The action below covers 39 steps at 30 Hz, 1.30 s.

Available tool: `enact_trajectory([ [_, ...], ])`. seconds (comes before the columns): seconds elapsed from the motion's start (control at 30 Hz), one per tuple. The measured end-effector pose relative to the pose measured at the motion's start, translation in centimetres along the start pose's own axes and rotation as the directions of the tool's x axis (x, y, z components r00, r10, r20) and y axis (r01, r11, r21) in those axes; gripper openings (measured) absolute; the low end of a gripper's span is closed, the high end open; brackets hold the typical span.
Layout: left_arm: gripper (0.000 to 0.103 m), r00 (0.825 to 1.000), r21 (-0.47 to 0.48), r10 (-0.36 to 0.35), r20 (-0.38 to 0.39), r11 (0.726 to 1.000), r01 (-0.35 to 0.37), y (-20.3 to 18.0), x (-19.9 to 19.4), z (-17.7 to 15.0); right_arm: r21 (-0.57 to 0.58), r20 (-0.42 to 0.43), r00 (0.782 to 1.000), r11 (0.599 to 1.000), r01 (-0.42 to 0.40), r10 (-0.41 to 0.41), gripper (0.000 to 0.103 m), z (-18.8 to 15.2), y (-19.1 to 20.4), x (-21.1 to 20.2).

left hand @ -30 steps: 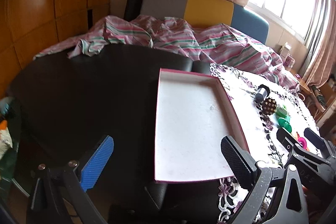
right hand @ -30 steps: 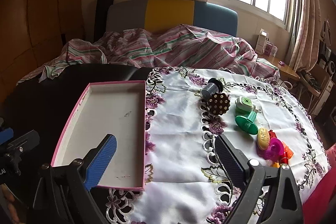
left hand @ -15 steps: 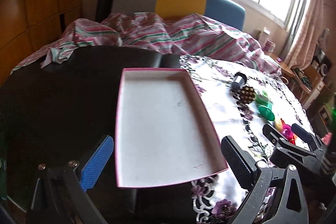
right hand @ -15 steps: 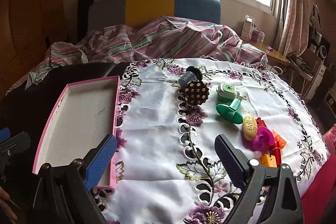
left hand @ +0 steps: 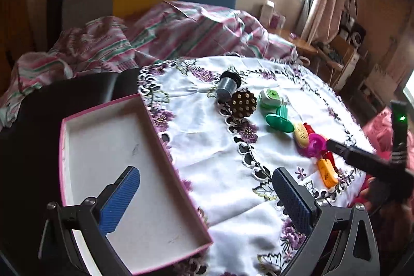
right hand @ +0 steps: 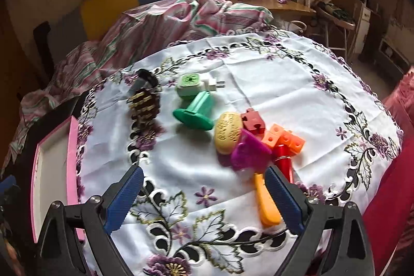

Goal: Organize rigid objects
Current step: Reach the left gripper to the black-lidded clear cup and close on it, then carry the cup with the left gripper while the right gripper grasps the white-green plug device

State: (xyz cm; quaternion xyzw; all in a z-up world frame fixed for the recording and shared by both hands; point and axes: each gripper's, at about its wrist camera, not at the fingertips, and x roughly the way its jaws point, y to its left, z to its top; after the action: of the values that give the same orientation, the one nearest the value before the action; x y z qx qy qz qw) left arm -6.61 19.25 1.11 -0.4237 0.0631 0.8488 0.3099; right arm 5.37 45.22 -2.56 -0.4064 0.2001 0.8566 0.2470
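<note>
A pink-rimmed white tray (left hand: 108, 105) lies at the left of the table, half on the white embroidered cloth (left hand: 207, 146). On the cloth lie a dark spool (left hand: 227, 87), a brown studded ball (left hand: 243, 102), a green plug (right hand: 191, 84), a green stand (right hand: 194, 113), a yellow oval (right hand: 227, 132), a magenta piece (right hand: 248, 151), red and orange blocks (right hand: 282, 139) and an orange handle (right hand: 266, 203). My left gripper (left hand: 207, 198) is open above the tray's right rim. My right gripper (right hand: 204, 201) is open above the cloth, near the magenta piece and orange handle.
A bed with a striped pink blanket (left hand: 168, 30) lies behind the table. A wooden side table (right hand: 282, 7) with small boxes stands at the back right. Red fabric (right hand: 388, 198) hangs at the right edge. The dark table top (left hand: 38, 120) shows left of the tray.
Both grippers have swung to the right. The left view now takes in the toys as well as the tray. The right gripper has come closer to the toy cluster. Both stay open.
</note>
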Motion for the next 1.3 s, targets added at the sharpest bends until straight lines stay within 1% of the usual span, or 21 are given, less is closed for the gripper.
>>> enact_trajectory([
  [0.07, 0.103, 0.999, -0.014, -0.011, -0.041, 1.0, 0.01, -0.7, 2.2, 1.4, 0.009, -0.004, 1.0, 1.0, 0.025, -0.024, 0.097, 1.0, -1.6, 0.7],
  [0.2, 0.103, 0.997, -0.023, -0.029, -0.078, 0.999, 0.027, -2.2, 6.1, 3.8, 0.039, -0.014, 0.999, 0.999, 0.034, -0.034, 0.097, 2.3, -4.0, 2.2],
  [0.3, 0.103, 0.991, -0.018, -0.047, -0.122, 0.999, 0.045, -3.4, 9.2, 5.6, 0.07, -0.015, 1.0, 0.997, 0.011, -0.01, 0.097, 3.0, -5.4, 3.0],
  [0.4, 0.101, 0.984, -0.031, -0.081, -0.161, 0.997, 0.077, -3.9, 12.0, 7.7, 0.098, -0.012, 1.0, 0.995, -0.001, 0.003, 0.097, 3.1, -6.5, 3.6],
  [0.43, 0.101, 0.98, -0.036, -0.103, -0.17, 0.995, 0.098, -4.0, 12.9, 8.5, 0.108, -0.015, 1.0, 0.994, -0.006, 0.008, 0.097, 3.0, -6.9, 3.9],
  [0.53, 0.098, 0.981, -0.046, -0.096, -0.169, 0.995, 0.089, -3.4, 15.4, 11.3, 0.152, -0.04, 0.999, 0.988, -0.025, 0.031, 0.097, 2.8, -7.7, 4.4],
  [0.57, 0.098, 0.979, -0.05, -0.109, -0.172, 0.994, 0.102, -3.1, 16.4, 12.4, 0.164, -0.04, 0.998, 0.986, -0.034, 0.041, 0.097, 2.8, -7.9, 4.5],
  [0.63, 0.097, 0.981, -0.054, -0.094, -0.168, 0.995, 0.086, -2.6, 17.5, 13.9, 0.179, -0.032, 0.998, 0.983, -0.05, 0.056, 0.097, 3.0, -8.2, 4.5],
  [0.73, 0.096, 0.983, -0.007, -0.073, -0.169, 0.997, 0.073, -2.7, 19.5, 15.7, 0.195, -0.027, 0.998, 0.979, -0.054, 0.06, 0.097, 3.1, -8.6, 4.5],
  [0.8, 0.094, 0.978, 0.041, -0.068, -0.195, 0.996, 0.078, -3.2, 21.1, 16.2, 0.206, -0.027, 0.997, 0.977, -0.059, 0.067, 0.097, 3.1, -8.8, 4.5],
  [0.87, 0.085, 0.971, 0.077, -0.064, -0.232, 0.993, 0.084, -3.7, 22.7, 16.2, 0.209, -0.027, 0.998, 0.977, -0.05, 0.057, 0.097, 3.1, -8.9, 4.5],
  [0.93, 0.082, 0.96, 0.113, -0.061, -0.272, 0.989, 0.095, -4.3, 24.3, 16.0, 0.21, -0.028, 0.998, 0.976, -0.053, 0.06, 0.097, 3.1, -8.9, 4.5],
  [0.97, 0.078, 0.956, 0.124, -0.055, -0.286, 0.988, 0.094, -4.4, 25.0, 15.9, 0.207, -0.029, 0.998, 0.977, -0.05, 0.057, 0.097, 3.1, -8.8, 4.6],
  [1.07, 0.069, 0.942, 0.122, -0.065, -0.328, 0.986, 0.111, -4.4, 27.0, 15.7, 0.196, -0.03, 0.998, 0.98, -0.045, 0.052, 0.097, 3.1, -8.6, 4.6],
  [1.1, 0.069, 0.937, 0.11, -0.071, -0.342, 0.987, 0.115, -4.4, 27.7, 15.7, 0.192, -0.032, 0.998, 0.98, -0.043, 0.051, 0.097, 3.1, -8.5, 4.7],
  [1.13, 0.065, 0.934, 0.107, -0.076, -0.35, 0.987, 0.12, -4.4, 28.2, 15.7, 0.189, -0.033, 0.998, 0.981, -0.041, 0.048, 0.097, 3.1, -8.5, 4.7],
  [1.17, 0.057, 0.934, 0.108, -0.075, -0.349, 0.987, 0.12, -4.4, 28.7, 15.7, 0.184, -0.033, 0.999, 0.982, -0.037, 0.043, 0.097, 3.1, -8.4, 4.7],
  [1.2, 0.052, 0.934, 0.109, -0.07, -0.35, 0.987, 0.115, -4.5, 29.1, 15.7, 0.18, -0.034, 0.999, 0.983, -0.031, 0.038, 0.097, 3.1, -8.4, 4.8],
  [1.23, 0.048, 0.932, 0.106, -0.068, -0.356, 0.988, 0.113, -4.5, 29.5, 15.6, 0.176, -0.038, 0.999, 0.984, -0.026, 0.033, 0.097, 3.1, -8.3, 4.9],
  [1.27, 0.045, 0.934, 0.102, -0.07, -0.349, 0.988, 0.113, -4.4, 29.6, 15.4, 0.175, -0.042, 0.999, 0.984, -0.025, 0.033, 0.097, 3.1, -8.3, 5.0],
  [1.3, 0.043, 0.94, 0.102, -0.072, -0.333, 0.989, 0.111, -4.4, 29.4, 15.3, 0.176, -0.044, 0.998, 0.984, -0.025, 0.034, 0.097, 3.1, -8.3, 5.0],
])
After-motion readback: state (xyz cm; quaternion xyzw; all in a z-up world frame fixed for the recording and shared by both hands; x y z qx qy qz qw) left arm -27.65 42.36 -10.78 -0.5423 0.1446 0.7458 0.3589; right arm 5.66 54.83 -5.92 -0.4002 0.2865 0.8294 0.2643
